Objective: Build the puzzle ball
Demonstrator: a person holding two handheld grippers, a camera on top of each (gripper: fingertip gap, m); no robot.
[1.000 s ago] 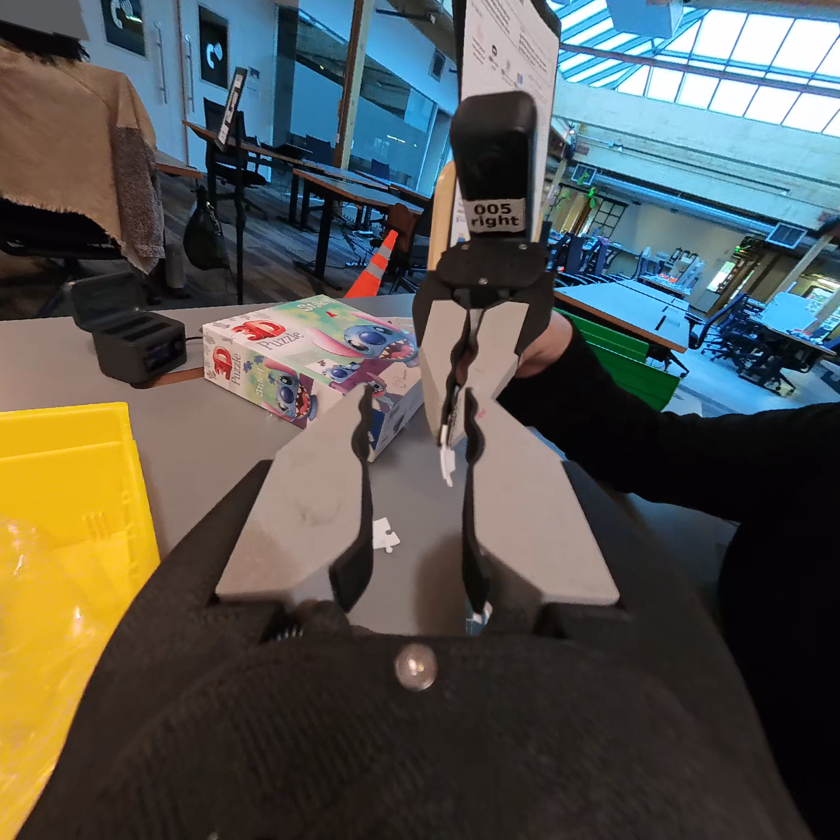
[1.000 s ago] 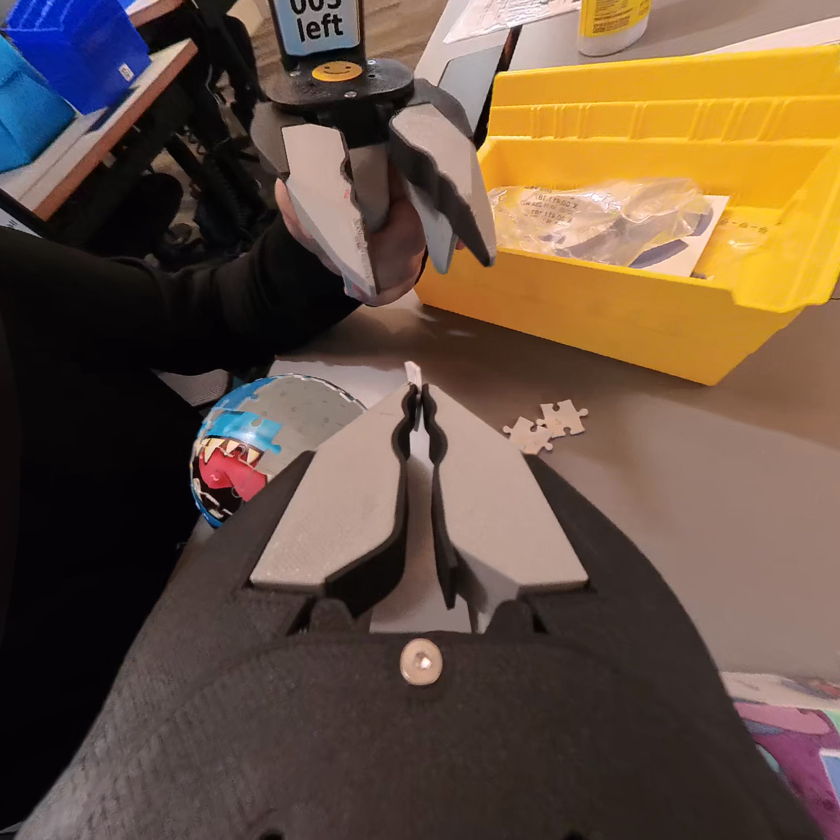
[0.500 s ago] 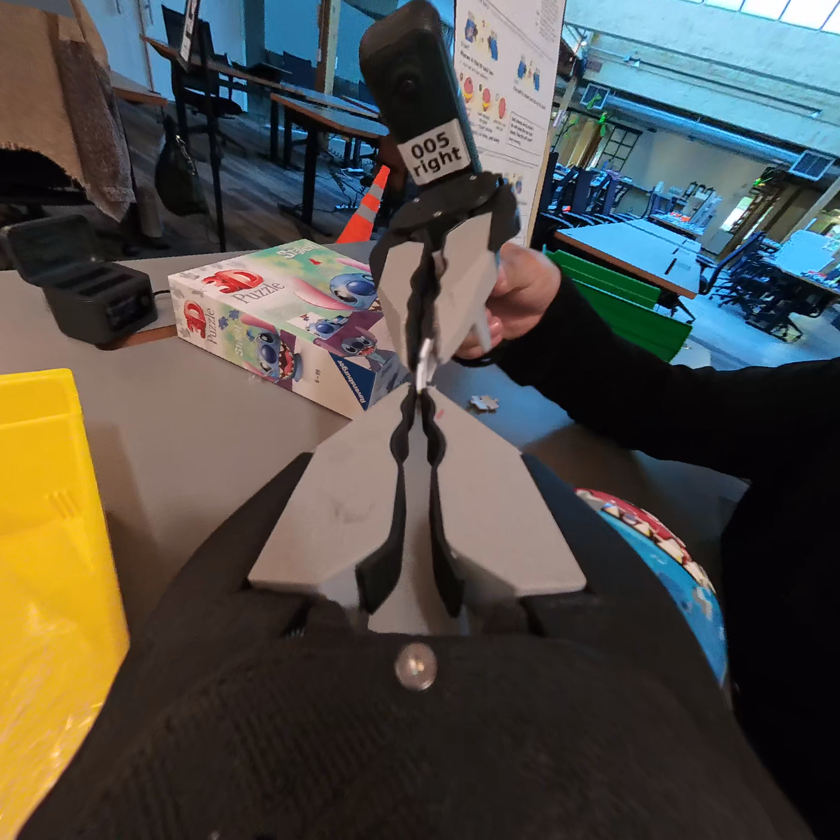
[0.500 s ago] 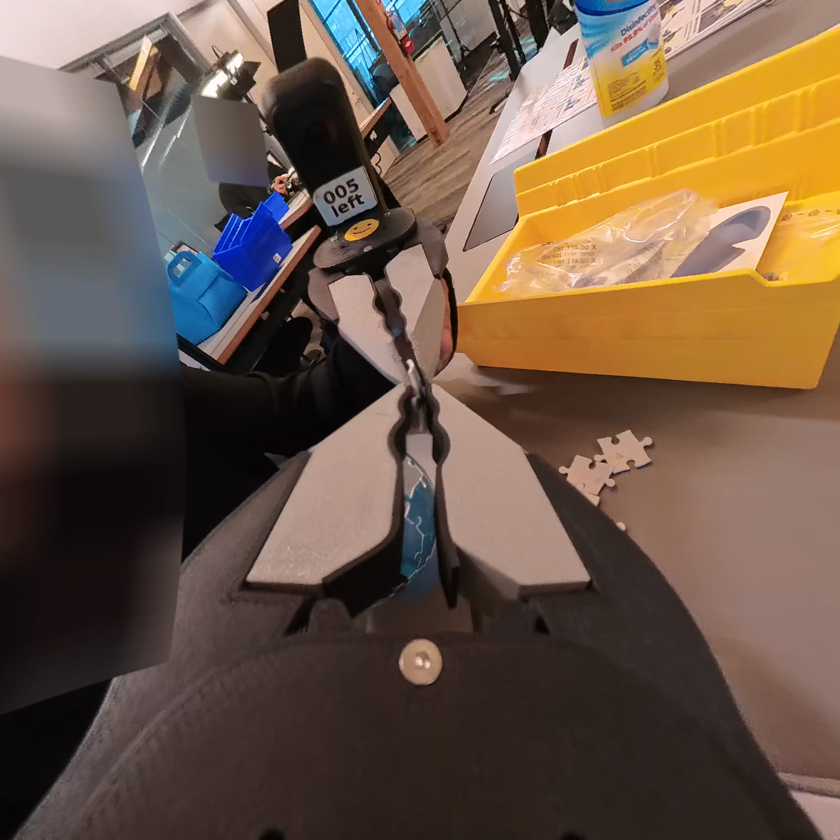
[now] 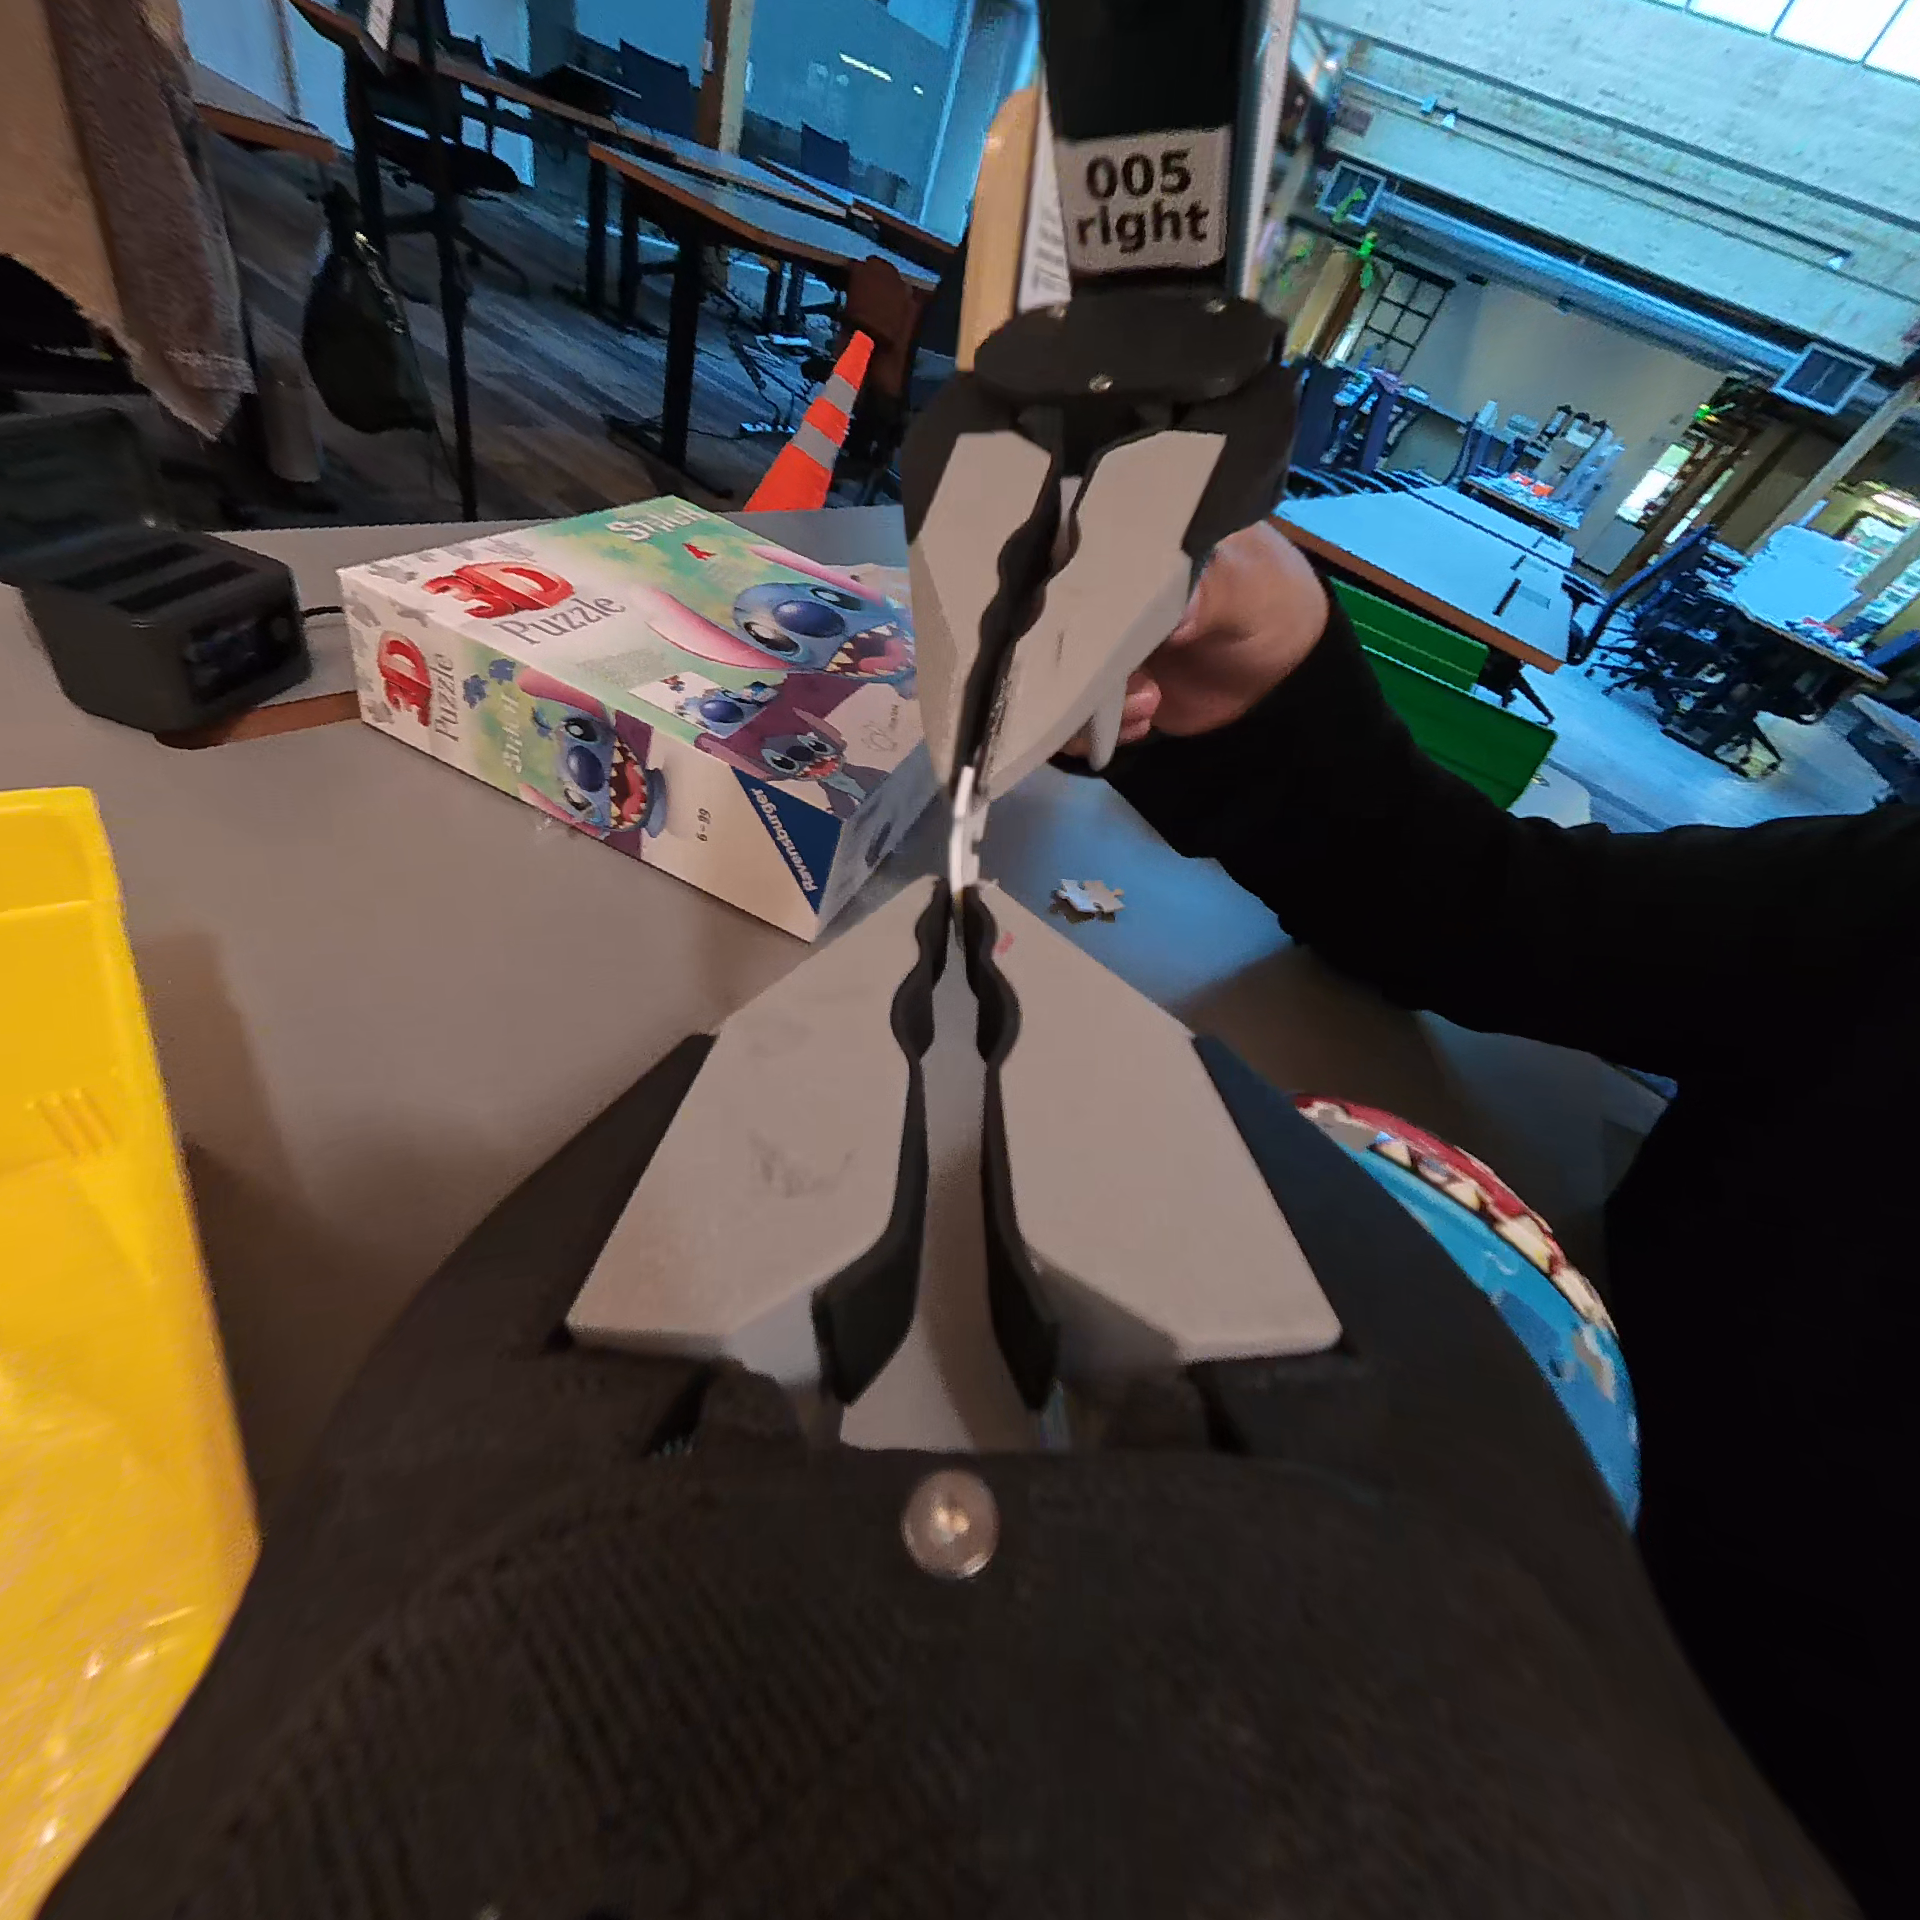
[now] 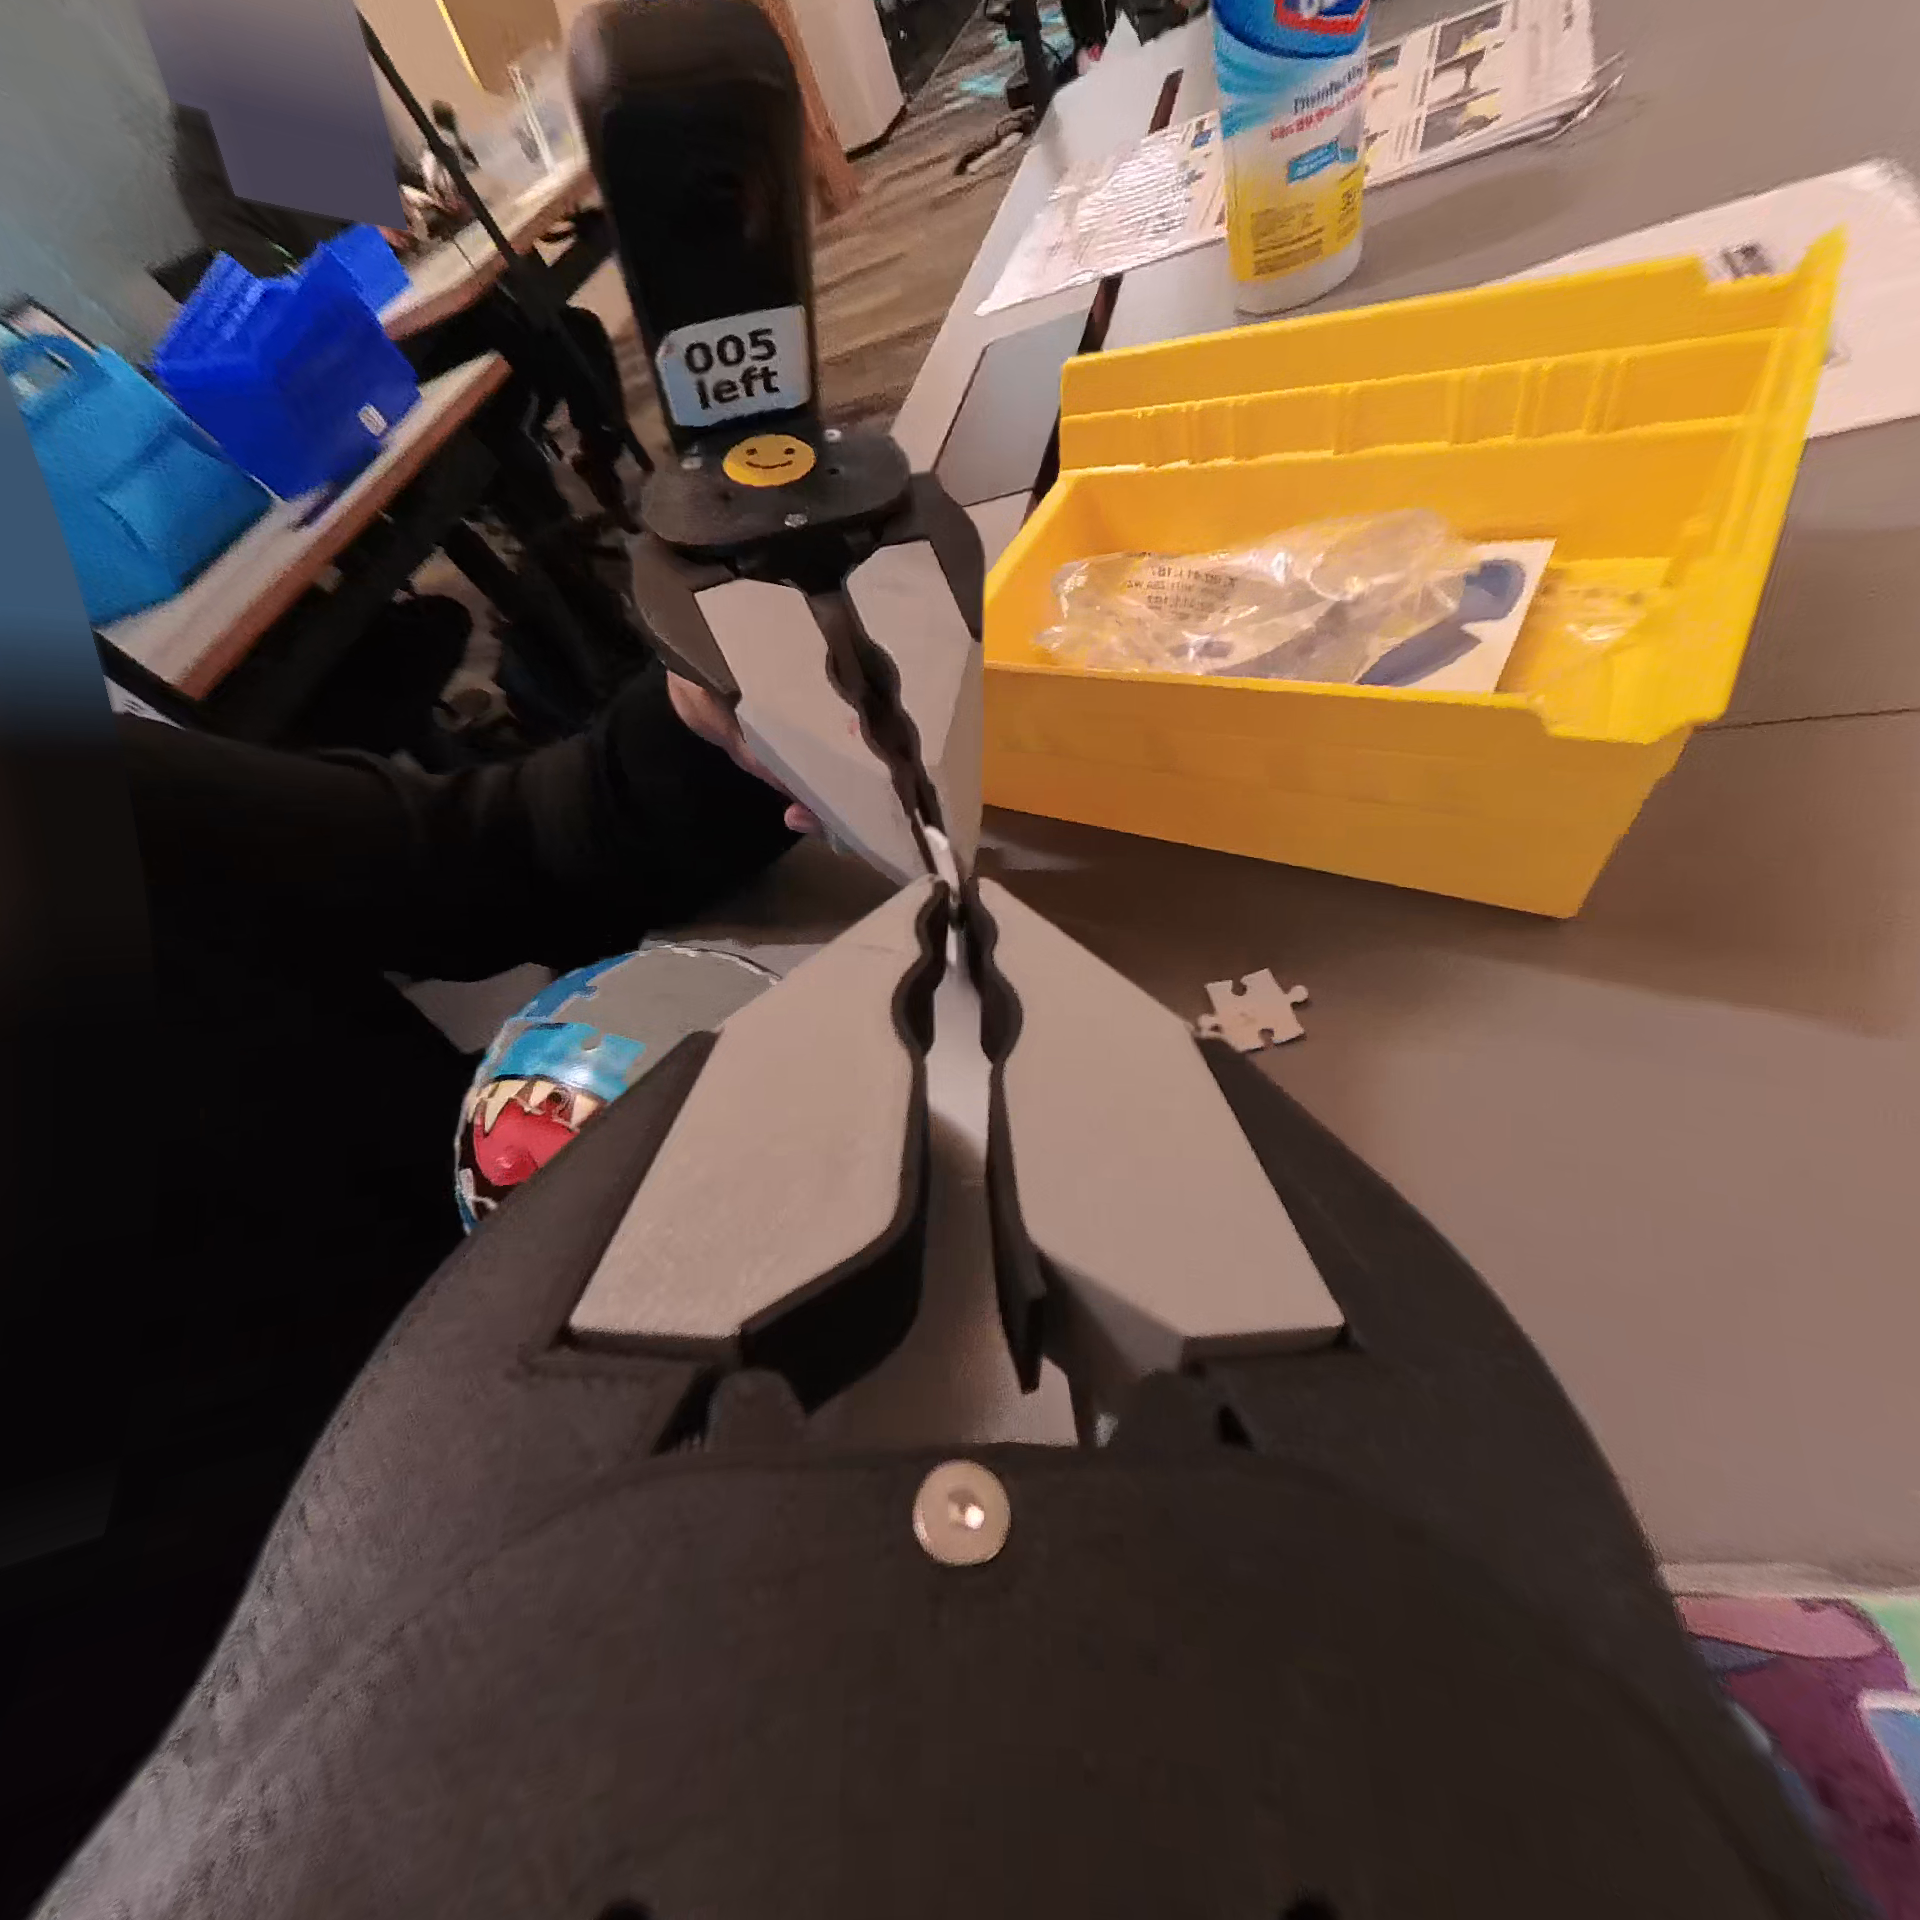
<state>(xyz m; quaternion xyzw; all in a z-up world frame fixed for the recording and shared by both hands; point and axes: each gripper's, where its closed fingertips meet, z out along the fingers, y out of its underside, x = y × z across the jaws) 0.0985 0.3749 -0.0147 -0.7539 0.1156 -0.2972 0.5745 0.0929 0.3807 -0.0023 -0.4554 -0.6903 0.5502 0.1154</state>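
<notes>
A small white puzzle piece [image 5: 966, 842] hangs in the air between both grippers, which meet tip to tip above the grey table [image 5: 416, 935]. My left gripper [image 5: 956, 909] is shut on its lower edge. My right gripper [image 5: 971, 784], coming from above, is shut on its upper edge. In the right wrist view, my right gripper [image 6: 953, 914] and left gripper [image 6: 935, 847] pinch the same piece [image 6: 940, 864]. The part-built blue and red puzzle ball [image 5: 1507, 1247] lies on the table below and also shows in the right wrist view [image 6: 540, 1081].
A loose puzzle piece [image 6: 1252, 1008] lies on the table. A yellow bin [image 6: 1351, 748] holds plastic bags. The puzzle box [image 5: 644, 665] and a black case [image 5: 156, 634] stand further back. A wipes canister [image 6: 1294, 156] and papers lie behind the bin. Only a small space, under 4 cm, lies between the two pairs of fingers.
My left gripper was open a second ago; it has closed on the piece held by my right gripper. Both grippers have come together tip to tip and tilted.
</notes>
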